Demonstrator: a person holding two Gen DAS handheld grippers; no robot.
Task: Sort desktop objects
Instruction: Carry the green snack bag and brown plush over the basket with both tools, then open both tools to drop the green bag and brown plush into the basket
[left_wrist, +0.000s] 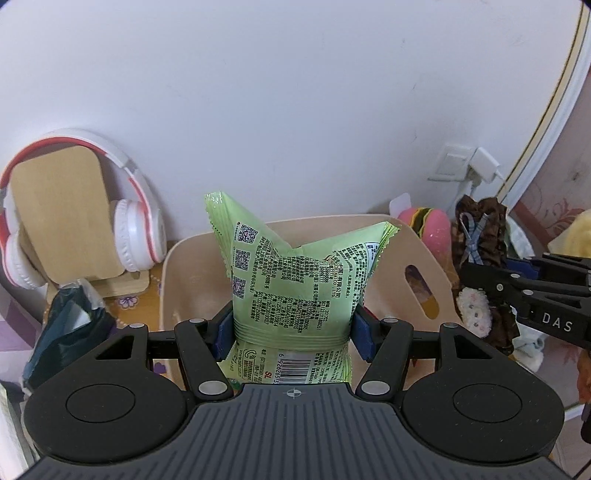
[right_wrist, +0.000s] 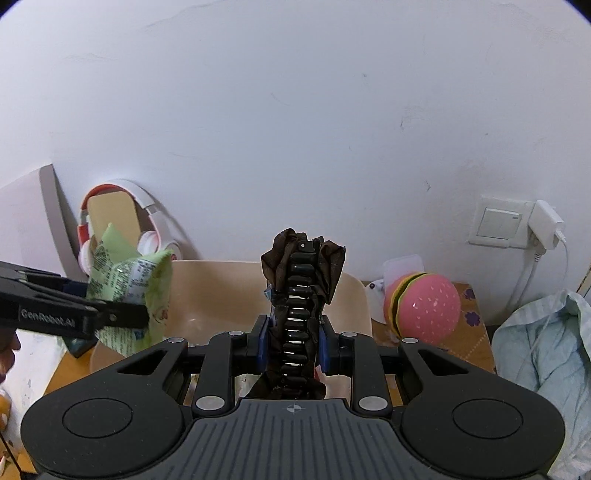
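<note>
My left gripper (left_wrist: 291, 332) is shut on a light green snack packet (left_wrist: 295, 273) and holds it upright over a beige storage bin (left_wrist: 184, 269). The packet also shows at the left of the right wrist view (right_wrist: 129, 288). My right gripper (right_wrist: 293, 343) is shut on a dark brown hair clip with a fabric bow (right_wrist: 301, 295) and holds it above the same bin (right_wrist: 354, 291). In the left wrist view the right gripper (left_wrist: 480, 280) shows at the right edge with the brown clip (left_wrist: 480, 236).
Red and white headphones (left_wrist: 133, 236) hang on a wooden stand (left_wrist: 62, 210) at the back left. A pink burger toy (right_wrist: 424, 306) sits right of the bin. A wall socket with a white charger (right_wrist: 546, 225) and a pale blue cloth (right_wrist: 543, 354) are on the right. A dark bag (left_wrist: 62, 332) lies at the left.
</note>
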